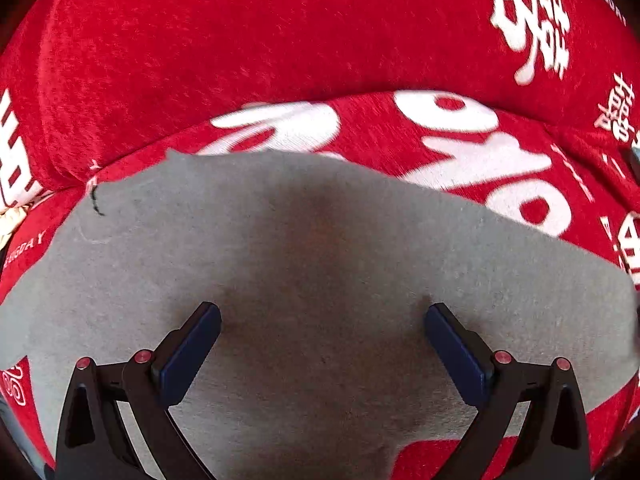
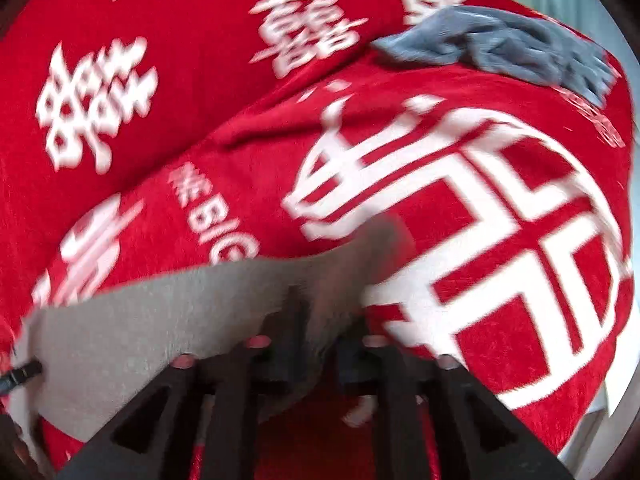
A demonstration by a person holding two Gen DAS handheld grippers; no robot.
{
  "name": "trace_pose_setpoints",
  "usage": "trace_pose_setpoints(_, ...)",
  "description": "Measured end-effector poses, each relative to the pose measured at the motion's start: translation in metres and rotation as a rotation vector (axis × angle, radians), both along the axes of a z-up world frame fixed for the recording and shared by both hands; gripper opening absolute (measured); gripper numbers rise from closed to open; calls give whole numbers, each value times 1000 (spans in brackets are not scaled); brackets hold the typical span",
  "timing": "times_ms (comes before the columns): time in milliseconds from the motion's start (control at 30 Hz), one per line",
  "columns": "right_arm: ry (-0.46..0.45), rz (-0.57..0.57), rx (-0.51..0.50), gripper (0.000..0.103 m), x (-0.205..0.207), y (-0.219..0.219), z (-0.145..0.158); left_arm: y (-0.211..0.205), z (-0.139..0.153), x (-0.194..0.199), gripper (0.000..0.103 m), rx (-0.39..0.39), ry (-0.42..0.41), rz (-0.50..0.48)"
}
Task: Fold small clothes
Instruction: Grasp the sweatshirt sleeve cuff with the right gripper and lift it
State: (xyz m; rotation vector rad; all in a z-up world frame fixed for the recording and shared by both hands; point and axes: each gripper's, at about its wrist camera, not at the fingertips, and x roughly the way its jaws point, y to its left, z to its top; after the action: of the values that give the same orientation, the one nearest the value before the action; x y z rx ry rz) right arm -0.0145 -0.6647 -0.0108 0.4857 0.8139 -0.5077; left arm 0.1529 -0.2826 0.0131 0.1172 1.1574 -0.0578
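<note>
Over the red blanket with white lettering, the right gripper pinches the flat grey fabric garment and should carry it across slowly while the unclenched left gripper pins the crease.

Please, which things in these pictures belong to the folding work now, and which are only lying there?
In the job:
- grey cloth, spread flat
- left gripper, open above the cloth
- right gripper, shut on the cloth's edge

Only lying about:
- red blanket with white characters, the surface underneath
- blue-grey cloth, crumpled at the far side, untouched; perhaps next to fold
</note>
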Motion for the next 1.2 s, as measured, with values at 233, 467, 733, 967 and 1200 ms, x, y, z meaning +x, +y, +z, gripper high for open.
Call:
trace_pose_setpoints(233,-50,-33,-97,82,-14,32,39,3,-5,12,103,-24,41,42)
trace_pose_setpoints(467,82,427,-219,82,61,181,26,-2,-7,-4,103,-13,24,-13)
trace_pose_setpoints(733,168,415,-267,90,69,148,9,80,-12,1,103,-65,45,87)
trace_pose_setpoints(967,160,140,-84,101,14,17,12,115,-13,-4,103,-47,20,123)
trace_pose_setpoints(1200,-9,93,127,101,-35,14,21,91,-6,-31,103,-65,13,83)
